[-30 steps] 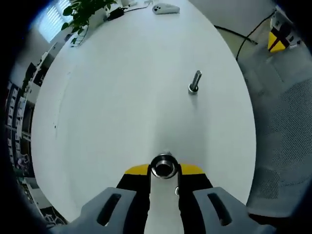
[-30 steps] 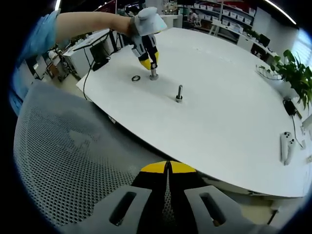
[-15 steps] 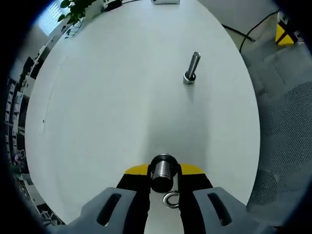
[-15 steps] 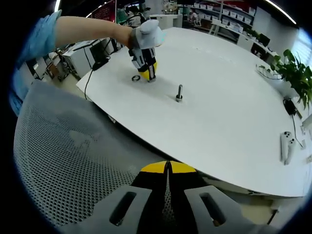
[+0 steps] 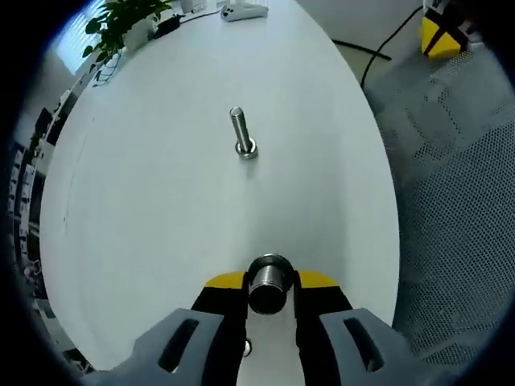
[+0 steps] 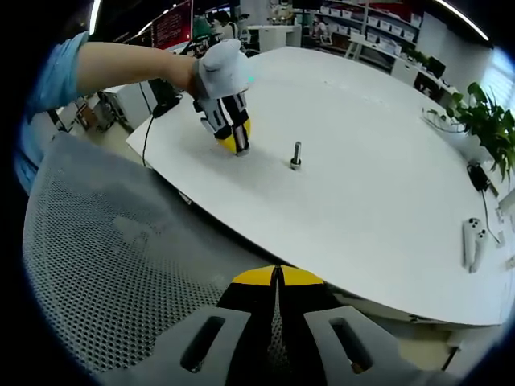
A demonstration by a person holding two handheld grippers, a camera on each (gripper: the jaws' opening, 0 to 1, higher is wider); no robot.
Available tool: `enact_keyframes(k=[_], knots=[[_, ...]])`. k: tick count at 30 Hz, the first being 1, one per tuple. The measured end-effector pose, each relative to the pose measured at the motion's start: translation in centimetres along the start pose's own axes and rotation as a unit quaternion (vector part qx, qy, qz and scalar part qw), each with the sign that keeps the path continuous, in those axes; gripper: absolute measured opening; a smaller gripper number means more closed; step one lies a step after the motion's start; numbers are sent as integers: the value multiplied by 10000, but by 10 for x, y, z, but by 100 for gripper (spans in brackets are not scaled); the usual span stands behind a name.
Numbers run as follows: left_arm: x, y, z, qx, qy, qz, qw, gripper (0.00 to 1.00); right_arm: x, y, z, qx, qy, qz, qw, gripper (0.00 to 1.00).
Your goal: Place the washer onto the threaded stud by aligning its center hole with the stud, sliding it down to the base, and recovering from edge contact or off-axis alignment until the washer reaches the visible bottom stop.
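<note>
A: The left hand-held gripper (image 5: pixel 269 301) was low over the white bench (image 5: pixel 161 209), its jaws pinching a short metal cylinder (image 5: pixel 268 277) at centre bottom of the left gripper view.

B: And the threaded stud (image 5: pixel 241 135) stood upright above it, upper centre, well apart and with nothing on it.

A: The washer?

B: Hard to call. A small ring-like sliver (image 5: pixel 246 347) showed low between the jaws, flat on the bench; I judged that to be it, so it was not yet picked up.

A: The right hand-held gripper (image 6: pixel 278 281)?

B: Pressed together, holding nothing, over a mesh chair (image 6: pixel 121 241) at bottom centre of its own view. A gloved hand (image 6: pixel 216 71) held the left one at upper left, near the stud.

A: Advice for the step?

B: Take the washer by its rim and keep it level, leaving the hole clear. Centre the hole over the stud's tip before lowering. If an edge catches the threads, lift off and re-centre — don't force it down.
</note>
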State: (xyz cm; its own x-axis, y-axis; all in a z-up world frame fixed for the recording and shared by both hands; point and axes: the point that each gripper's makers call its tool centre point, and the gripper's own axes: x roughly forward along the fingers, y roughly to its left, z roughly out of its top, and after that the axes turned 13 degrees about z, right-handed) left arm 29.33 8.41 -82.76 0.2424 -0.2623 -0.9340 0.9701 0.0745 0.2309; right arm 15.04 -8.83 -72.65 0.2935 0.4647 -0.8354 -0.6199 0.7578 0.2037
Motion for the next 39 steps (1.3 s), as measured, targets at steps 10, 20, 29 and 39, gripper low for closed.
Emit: enact_keyframes(k=[10,20,29,39], knots=[[-32,19,-11,-137,-507,255,9983,50,0,1,1,-12,-33,14,10000,4],[-40,39,-63,-275,-147,384,9988,52,1,2,2,-54,-18,60,10000,4],[-22,35,-73,-755,-128,-43,9971,51,1,3,1,-49,6,79,10000,4],[-7,42,-87,-259,184,126,9994,36,1,3,0,-42,25,97,9999,4]])
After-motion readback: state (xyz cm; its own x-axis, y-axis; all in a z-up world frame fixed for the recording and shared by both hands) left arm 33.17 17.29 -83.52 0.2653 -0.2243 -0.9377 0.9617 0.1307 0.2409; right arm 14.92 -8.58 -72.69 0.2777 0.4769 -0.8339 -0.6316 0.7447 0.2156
